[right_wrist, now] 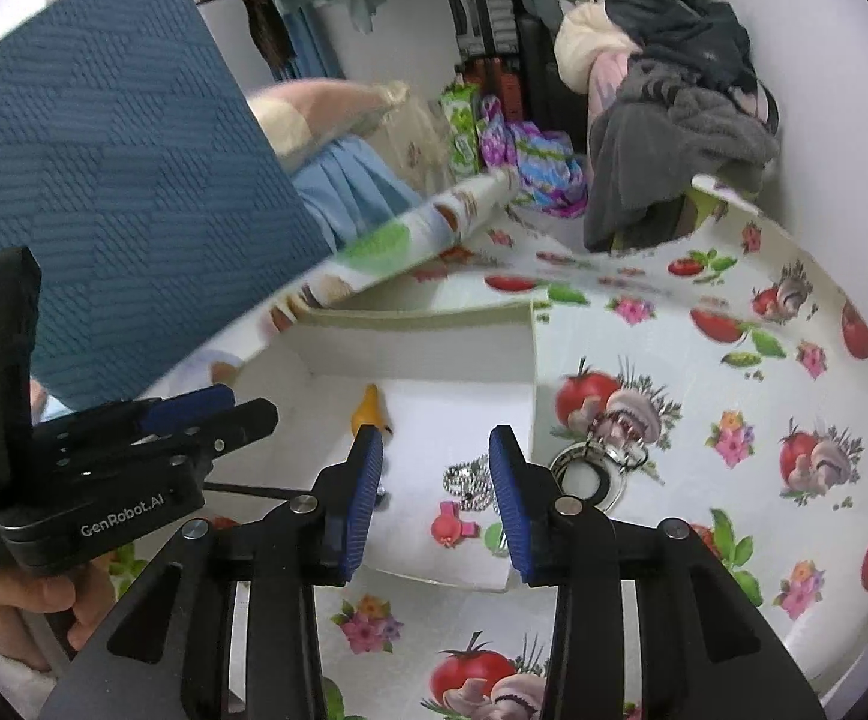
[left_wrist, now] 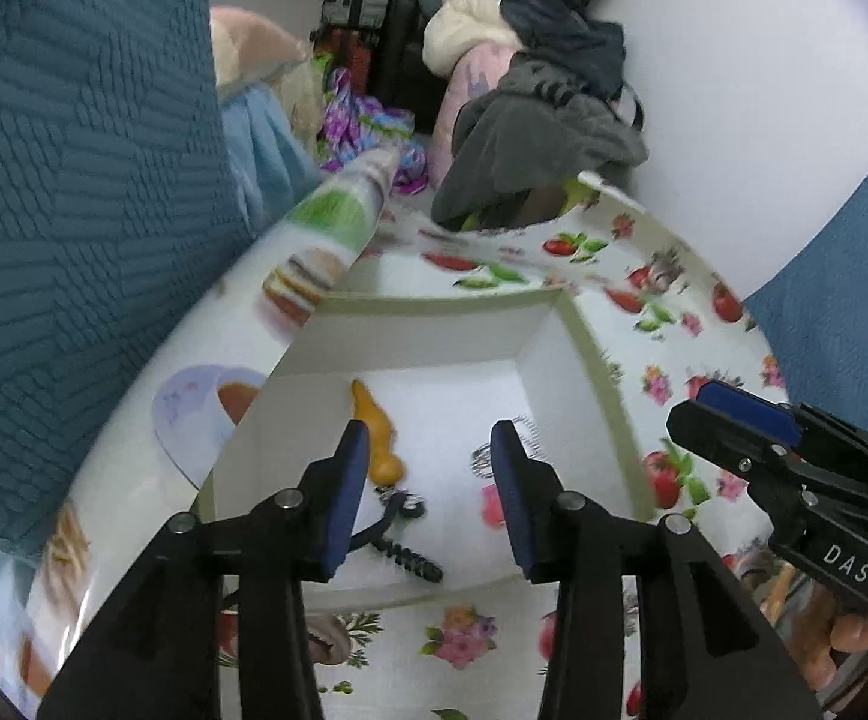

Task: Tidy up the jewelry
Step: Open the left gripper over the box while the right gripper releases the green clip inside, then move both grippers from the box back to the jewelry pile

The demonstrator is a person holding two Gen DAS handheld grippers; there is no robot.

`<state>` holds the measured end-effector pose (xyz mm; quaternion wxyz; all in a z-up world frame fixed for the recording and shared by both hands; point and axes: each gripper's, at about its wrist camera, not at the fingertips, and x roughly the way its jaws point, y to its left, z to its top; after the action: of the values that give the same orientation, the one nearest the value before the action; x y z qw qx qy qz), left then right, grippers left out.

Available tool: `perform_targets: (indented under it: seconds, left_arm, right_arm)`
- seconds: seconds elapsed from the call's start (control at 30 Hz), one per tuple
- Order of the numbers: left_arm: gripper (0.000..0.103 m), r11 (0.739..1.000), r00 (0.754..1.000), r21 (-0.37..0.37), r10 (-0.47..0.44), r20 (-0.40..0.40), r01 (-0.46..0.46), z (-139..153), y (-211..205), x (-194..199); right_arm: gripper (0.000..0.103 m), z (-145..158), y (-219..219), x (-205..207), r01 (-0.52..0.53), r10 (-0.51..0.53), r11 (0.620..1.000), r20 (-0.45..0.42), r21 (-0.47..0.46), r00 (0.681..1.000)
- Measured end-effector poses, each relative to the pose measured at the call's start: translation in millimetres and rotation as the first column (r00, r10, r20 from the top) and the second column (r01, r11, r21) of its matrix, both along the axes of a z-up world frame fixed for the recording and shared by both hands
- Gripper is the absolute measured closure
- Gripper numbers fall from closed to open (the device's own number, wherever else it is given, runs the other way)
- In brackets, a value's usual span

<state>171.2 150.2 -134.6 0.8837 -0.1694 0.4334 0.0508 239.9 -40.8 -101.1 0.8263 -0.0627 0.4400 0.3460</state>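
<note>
A shallow white box (left_wrist: 434, 342) (right_wrist: 422, 354) lies on a fruit-and-flower tablecloth. Inside it are an orange piece (left_wrist: 377, 432) (right_wrist: 368, 408), a black beaded item (left_wrist: 410, 558), a silver bead chain (left_wrist: 481, 459) (right_wrist: 463, 477) and a small pink piece (left_wrist: 492, 507) (right_wrist: 448, 527). My left gripper (left_wrist: 429, 429) (right_wrist: 248, 405) hovers over the box, open, with nothing pressed between its pads. My right gripper (right_wrist: 435, 432) (left_wrist: 697, 408) is open too, over the silver chain. A round black-and-white ring with a metal clasp (right_wrist: 583, 477) lies on the cloth just outside the box's right wall.
A blue textured cushion (left_wrist: 74, 180) (right_wrist: 104, 180) rises at the left. Piled clothes (left_wrist: 541, 90) (right_wrist: 673, 108) sit at the back against a white wall. The tablecloth (right_wrist: 733, 420) is lifted along its far edge. A hand holds each gripper's handle.
</note>
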Motion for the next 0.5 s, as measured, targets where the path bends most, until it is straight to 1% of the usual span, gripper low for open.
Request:
perform_targets:
  seconds: [0.13, 0.27, 0.4, 0.5]
  left_arm:
    - [0.06, 1.0, 0.999, 0.007, -0.004, 0.045, 0.003, 21.1, -12.2, -5.8]
    - [0.06, 1.0, 0.996, 0.0, -0.013, 0.087, 0.013, 36.2, -24.9, -10.2]
    - [0.06, 0.999, 0.992, -0.009, -0.035, 0.122, 0.036, 46.6, -44.2, -11.3]
    - [0.06, 0.998, 0.989, -0.018, -0.053, 0.137, 0.056, 49.0, -59.4, -8.8]
  right_arm:
    - [0.068, 22.4, -14.7, -1.2, 0.01, -0.011, 1.0, 0.04, 0.03, 0.999]
    - [0.068, 38.0, -35.7, -0.7, 0.032, -0.035, 0.998, 0.07, 0.053, 0.997]
    - [0.068, 45.8, -57.4, -1.9, 0.048, -0.054, 0.997, 0.092, 0.064, 0.994]
    - [0.068, 49.1, -74.7, -2.8, 0.064, -0.071, 0.996, 0.102, 0.069, 0.992]
